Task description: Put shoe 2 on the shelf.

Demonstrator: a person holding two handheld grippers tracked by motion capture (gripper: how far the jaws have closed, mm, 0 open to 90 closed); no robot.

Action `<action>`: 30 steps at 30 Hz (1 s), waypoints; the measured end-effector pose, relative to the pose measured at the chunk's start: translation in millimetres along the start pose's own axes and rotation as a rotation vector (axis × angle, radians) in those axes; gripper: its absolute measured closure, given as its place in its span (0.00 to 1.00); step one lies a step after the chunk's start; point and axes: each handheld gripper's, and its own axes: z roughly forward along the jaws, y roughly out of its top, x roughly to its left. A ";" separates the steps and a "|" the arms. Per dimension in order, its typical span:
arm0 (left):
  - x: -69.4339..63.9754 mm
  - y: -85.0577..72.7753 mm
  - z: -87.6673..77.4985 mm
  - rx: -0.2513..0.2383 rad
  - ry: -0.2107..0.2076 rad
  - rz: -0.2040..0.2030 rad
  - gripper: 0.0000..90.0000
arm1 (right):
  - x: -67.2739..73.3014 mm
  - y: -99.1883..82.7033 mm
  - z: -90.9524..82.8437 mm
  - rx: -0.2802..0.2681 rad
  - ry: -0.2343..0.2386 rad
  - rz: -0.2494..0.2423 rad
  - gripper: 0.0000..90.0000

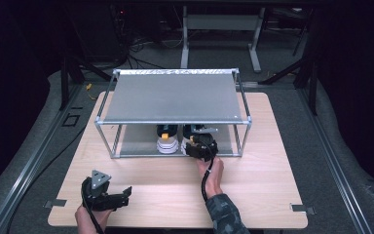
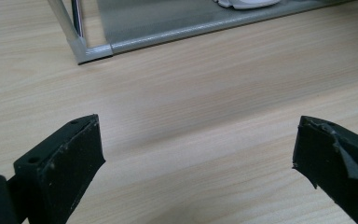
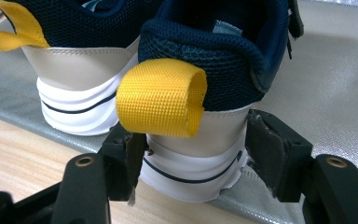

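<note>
Your right gripper (image 1: 198, 147) was at the front edge of the rack (image 1: 175, 95), on the lower shelf (image 3: 326, 84), with its jaws set either side of the heel of the right shoe (image 3: 205, 112). In the right gripper view both jaws pressed against the white heel, so I judged it clenched on the shoe, low down near the sole. The left shoe (image 3: 81, 70) stood just beside it on the same shelf, heel also facing you.

The main risk was the grip itself. You held only the bottom of the heel, and the rest of the shoe reached away from you under the top shelf. If you lifted, the toe could have sagged and pivoted in the jaws, and the shoe could have slipped out.

The yellow loop (image 3: 161, 95) hung just above the jaws. A regrip could have caught it instead of the heel, and that soft webbing would have given a poor hold.

The two shoes sat close. A pull that was not straight back could have dragged the right shoe against the left one and shoved it askew on the shelf.

A high lift could also have knocked the shoe against the top shelf or the rack's front bar.

Your left gripper (image 1: 108, 197) rested near the table's (image 1: 253, 195) front edge, well apart from the rack, jaws spread wide with nothing between them. It could not have steadied anything from there.
</note>
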 end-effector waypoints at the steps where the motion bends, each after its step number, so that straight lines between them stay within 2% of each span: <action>1: 0.2 0.3 0.2 -0.001 0.001 -0.001 0.02 | 0.3 0.0 0.4 -0.004 -0.002 -0.003 0.43; 7: -1.1 1.6 0.6 0.003 -0.002 0.007 0.01 | 0.1 0.2 0.1 -0.003 0.001 0.002 0.45; 9: -1.4 1.3 0.6 0.003 -0.004 0.007 0.02 | -1.9 0.3 0.0 -0.003 0.039 0.002 0.45; 11: -1.7 0.7 1.1 0.000 -0.003 0.006 0.01 | -2.3 0.6 0.2 -0.005 0.021 0.000 0.44; 16: -0.9 0.2 -0.4 0.003 -0.002 0.008 0.01 | -2.3 -0.2 -6.2 0.005 0.031 -0.014 0.39; 20: 1.0 -0.4 -1.8 -0.003 0.005 0.004 0.01 | -6.7 -4.2 -22.9 0.012 0.060 -0.033 0.31; 21: 1.7 -0.3 -2.4 -0.002 0.006 0.006 0.01 | -6.8 -5.2 -27.0 0.018 0.040 -0.044 0.30; 23: 2.0 -0.4 -3.0 0.000 0.007 0.007 0.01 | -10.3 -8.1 -35.3 0.020 0.077 -0.056 0.25; 25: 2.2 -0.8 -2.4 0.002 0.006 0.005 0.01 | -13.1 -11.0 -45.9 0.019 0.054 -0.076 0.23; 26: 2.2 -0.9 -2.1 0.002 0.006 0.006 0.01 | -15.2 -12.5 -51.2 0.018 0.074 -0.081 0.21; 30: 1.1 -0.3 -0.9 0.005 0.002 0.007 0.01 | -26.2 -17.8 -72.3 0.014 0.090 -0.096 0.17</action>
